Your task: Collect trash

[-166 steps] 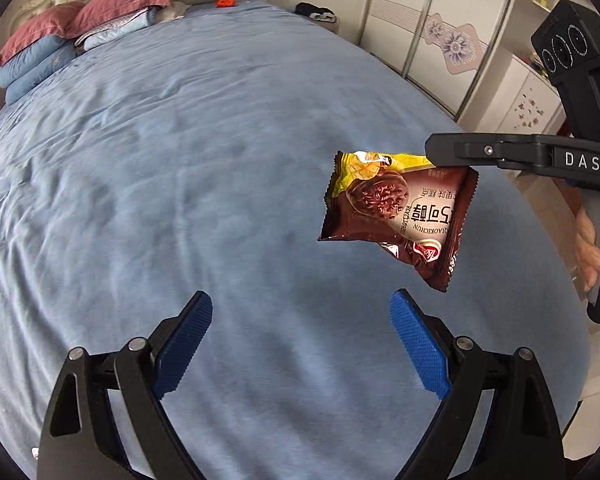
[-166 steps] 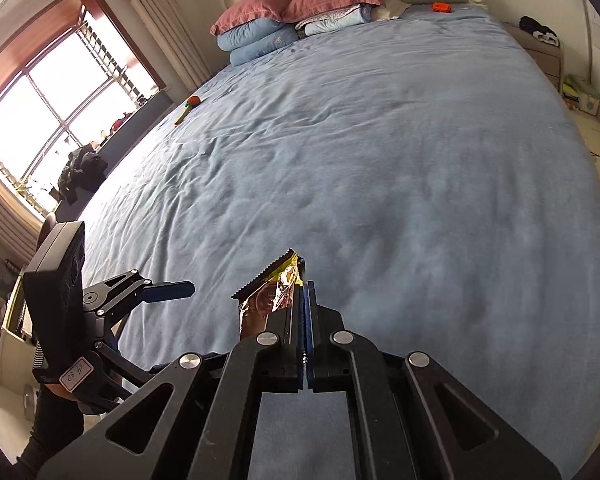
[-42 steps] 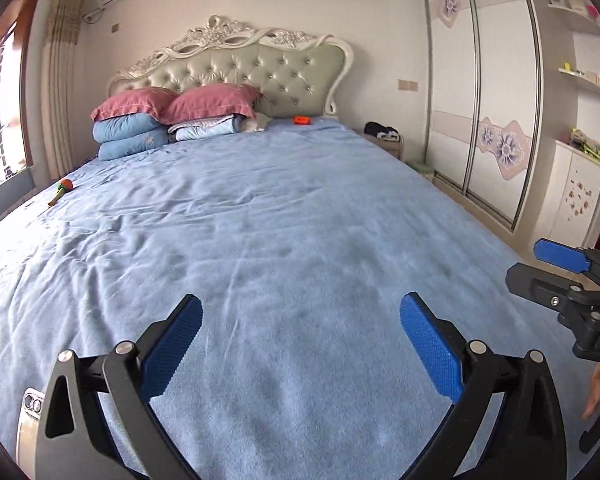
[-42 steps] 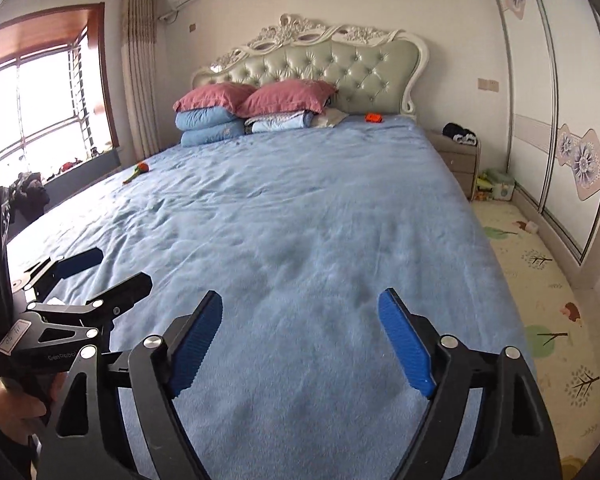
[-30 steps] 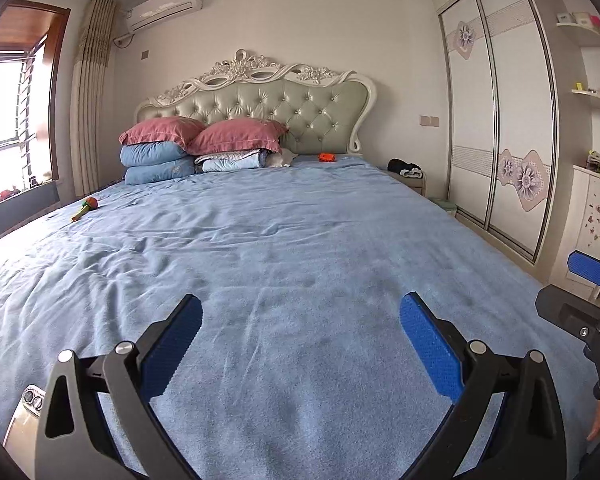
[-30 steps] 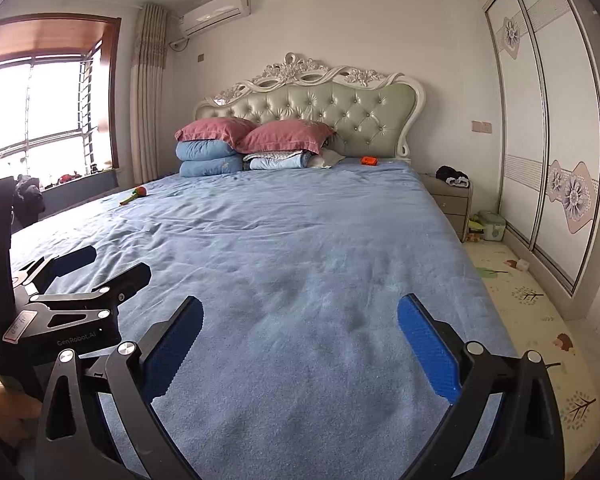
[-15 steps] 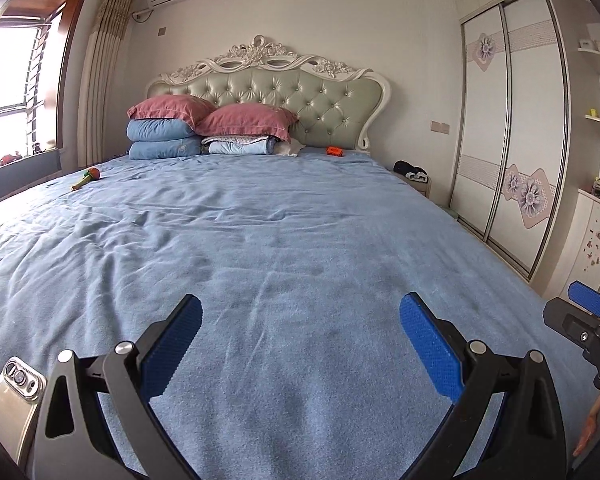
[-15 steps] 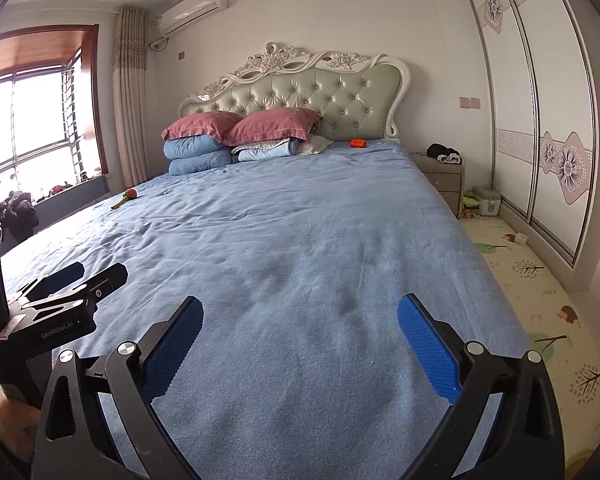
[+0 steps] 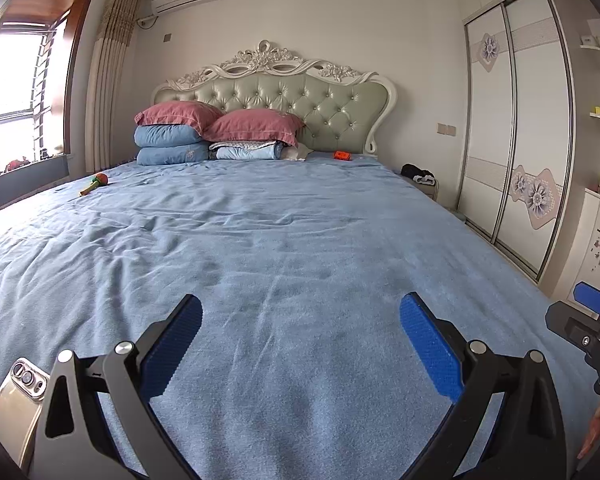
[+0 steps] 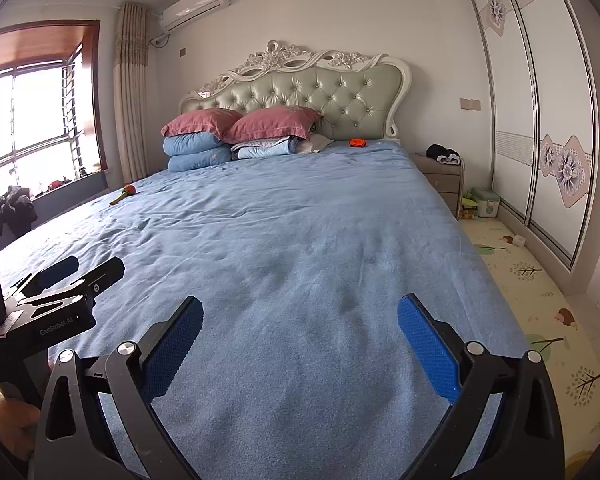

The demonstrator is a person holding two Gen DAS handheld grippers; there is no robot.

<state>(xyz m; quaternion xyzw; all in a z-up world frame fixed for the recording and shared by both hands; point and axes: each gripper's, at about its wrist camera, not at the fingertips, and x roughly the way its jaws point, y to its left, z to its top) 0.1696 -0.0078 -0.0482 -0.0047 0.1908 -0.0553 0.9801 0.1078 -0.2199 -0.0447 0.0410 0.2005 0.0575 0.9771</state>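
Blue-padded left gripper [image 9: 300,334] and right gripper [image 10: 299,334] both spread wide and holding nothing, side by side over the blue bedspread [image 9: 284,240], no trash item visible near either.

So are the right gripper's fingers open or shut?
Open. In the right wrist view the right gripper has its two blue fingers spread wide apart, with only the blue bedspread showing between them.

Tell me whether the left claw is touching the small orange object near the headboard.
Apart. The left wrist view shows the left claw open at the bed's foot, blue sheet between it and the small orange object.
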